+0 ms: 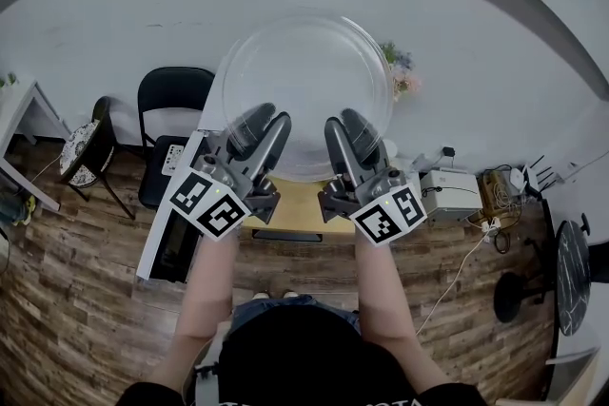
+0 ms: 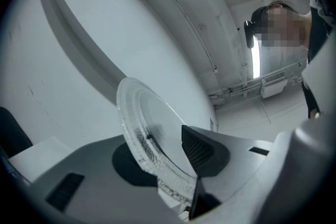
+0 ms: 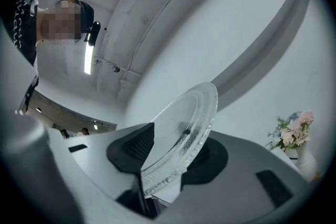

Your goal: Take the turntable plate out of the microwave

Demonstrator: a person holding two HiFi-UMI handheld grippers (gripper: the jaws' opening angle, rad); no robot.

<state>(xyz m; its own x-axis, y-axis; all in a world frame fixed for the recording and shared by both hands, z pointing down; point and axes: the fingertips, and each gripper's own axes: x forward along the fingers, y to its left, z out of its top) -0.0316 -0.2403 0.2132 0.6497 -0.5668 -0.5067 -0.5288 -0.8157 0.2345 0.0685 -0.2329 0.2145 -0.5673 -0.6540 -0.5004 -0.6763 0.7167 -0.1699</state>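
Carry-off stage, by the look of it: glass turntable plate (image 1: 309, 81) out of the oven and up in the air, tilted with its face toward the white wall (image 1: 105, 24), well above the bench (image 1: 303, 207). Pinched at its near rim from both sides: left tongs (image 1: 264, 125) narrow and clamped on the rim left of centre, right tongs (image 1: 349, 128) likewise clamped right of centre, ribbed pads (image 2: 198, 148) pressing on both faces of the glass in each gripper view. Probably the microwave: white box (image 1: 169, 238) with a dark front, low at the left, beside the bench.

Next, likely: bring the plate down level and set it on a bare patch of bench. Calls for equal pressure from both sides, slow matched travel, and no twisting of one grip against the other, with slick glass held only at the edge.

Forearms (image 1: 205, 290) side by side, reaching forward and upward, tongs angled above level, marker cubes (image 1: 211, 200) toward the head camera.
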